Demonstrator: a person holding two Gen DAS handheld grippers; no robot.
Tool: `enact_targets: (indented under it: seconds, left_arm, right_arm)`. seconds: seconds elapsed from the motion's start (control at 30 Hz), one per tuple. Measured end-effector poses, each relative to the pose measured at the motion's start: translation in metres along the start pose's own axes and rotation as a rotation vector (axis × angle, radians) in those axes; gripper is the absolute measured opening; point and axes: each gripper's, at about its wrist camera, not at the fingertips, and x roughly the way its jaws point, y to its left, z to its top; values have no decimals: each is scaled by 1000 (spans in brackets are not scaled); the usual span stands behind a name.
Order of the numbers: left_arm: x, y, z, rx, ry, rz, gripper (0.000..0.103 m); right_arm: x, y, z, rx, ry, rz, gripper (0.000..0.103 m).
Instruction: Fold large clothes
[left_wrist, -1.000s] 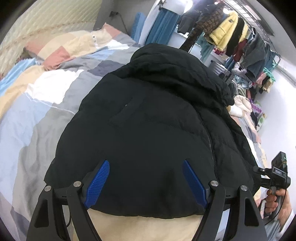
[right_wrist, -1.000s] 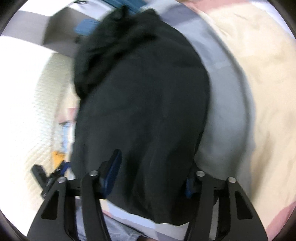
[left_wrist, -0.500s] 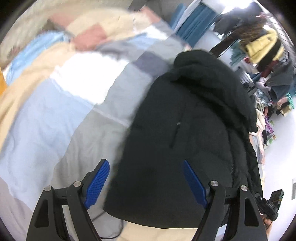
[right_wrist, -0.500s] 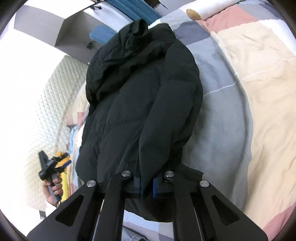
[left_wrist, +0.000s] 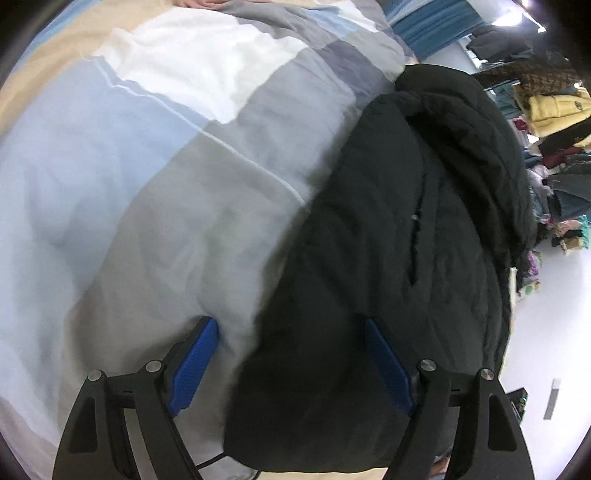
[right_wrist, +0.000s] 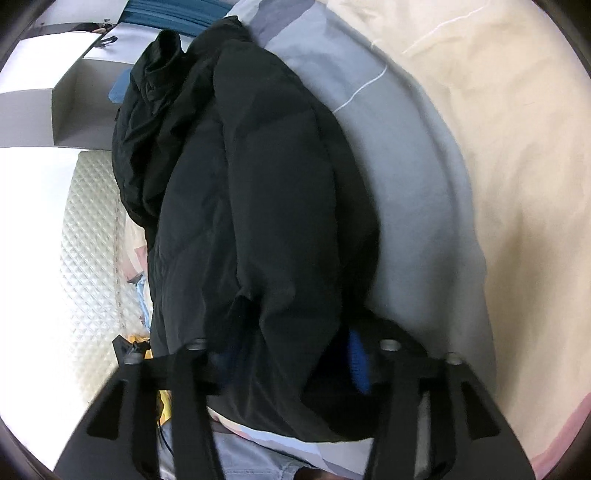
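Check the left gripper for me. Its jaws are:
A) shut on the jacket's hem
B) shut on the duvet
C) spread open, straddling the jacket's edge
C: the left gripper has its jaws wide apart, one over the black jacket, one over the duvet.

Open bedspread (left_wrist: 155, 192) left of the black jacket (left_wrist: 388, 295); clothes rack (left_wrist: 550, 122) crowding its right.

I am looking across a bed covered by a patchwork duvet (left_wrist: 155, 177) in pale blue, grey, white and cream blocks. Beyond the duvet's far edge hang blue curtains (left_wrist: 424, 37), with a bright ceiling light (left_wrist: 532, 7) above them. To the right of the duvet stands a crowded clothes rack (left_wrist: 546, 110) (a yellow coat stands out) over a white floor (left_wrist: 554, 332). A white quilted headboard (right_wrist: 92, 229) runs along the duvet's other side.
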Motion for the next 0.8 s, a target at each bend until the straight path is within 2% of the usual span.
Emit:
enact_targets:
  seconds: [0.07, 0.1, 0.13, 0.2, 0.33, 0.4, 0.47, 0.53, 0.6, 0.67, 0.73, 0.8]
  left_arm:
    - [-2, 0, 0, 3, 6, -82, 81]
    - [-3, -1, -1, -3, 13, -146, 81]
    - [-4, -3, -3, -13, 28, -224, 81]
    - [-7, -11, -7, -6, 36, -334, 81]
    - [-15, -23, -11, 28, 21, -410, 81]
    - [-11, -21, -10, 4, 25, -393, 81]
    - [-6, -12, -10, -30, 38, -348, 81]
    - [1, -9, -9, -52, 43, -259, 81]
    - [7, -7, -10, -42, 50, -117, 82]
    - [11, -10, -10, -32, 65, -117, 83]
    - [15, -16, -10, -18, 71, -108, 89]
    - [21, -22, -10, -5, 80, -95, 92]
  right_arm:
    - [0, 3, 0, -19, 5, 13, 67]
    - [0, 6, 0, -35, 5, 34, 69]
    - [1, 12, 0, -51, 5, 60, 69]
    - [-5, 24, -2, -109, -4, 132, 69]
    - [-19, 42, -6, -169, -48, 236, 69]
    - [-21, 47, -9, -190, -57, 238, 69]
    - [-17, 45, -9, -179, -46, 197, 69]
    - [-10, 36, -8, -149, -26, 112, 69]
    - [-3, 25, -6, -113, -9, 26, 69]
    - [4, 18, -5, -91, 23, -33, 69]
    - [8, 18, -5, -98, 33, -48, 70]
    - [12, 24, -5, -135, 44, -65, 77]
